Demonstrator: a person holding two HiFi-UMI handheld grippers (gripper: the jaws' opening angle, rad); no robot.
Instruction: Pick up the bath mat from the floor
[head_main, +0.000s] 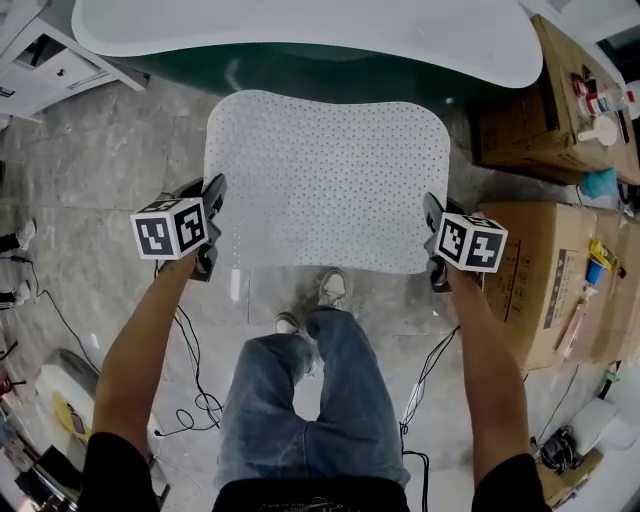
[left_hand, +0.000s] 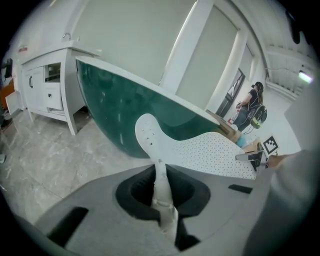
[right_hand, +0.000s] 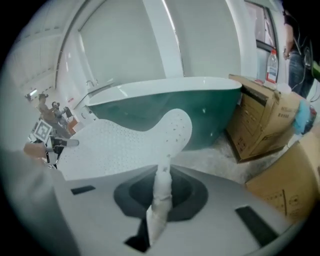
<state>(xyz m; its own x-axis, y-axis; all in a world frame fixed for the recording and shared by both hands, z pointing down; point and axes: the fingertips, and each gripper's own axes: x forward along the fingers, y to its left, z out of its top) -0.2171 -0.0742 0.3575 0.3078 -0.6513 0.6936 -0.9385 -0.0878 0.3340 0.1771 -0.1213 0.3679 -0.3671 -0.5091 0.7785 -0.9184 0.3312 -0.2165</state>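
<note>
The white perforated bath mat (head_main: 325, 180) hangs spread out between both grippers, lifted off the floor in front of the tub. My left gripper (head_main: 212, 215) is shut on the mat's near left edge, and in the left gripper view the mat (left_hand: 200, 150) runs pinched between the jaws and stretches away to the right. My right gripper (head_main: 432, 238) is shut on the near right edge. In the right gripper view the mat (right_hand: 125, 142) rises from the closed jaws and spreads to the left, where the left gripper (right_hand: 52, 142) shows.
A green bathtub with a white rim (head_main: 300, 40) stands just beyond the mat. Cardboard boxes (head_main: 545, 285) with bottles on them line the right side. A white cabinet (head_main: 45, 60) is at the far left. Cables (head_main: 190, 400) trail on the marble floor by the person's feet (head_main: 333, 288).
</note>
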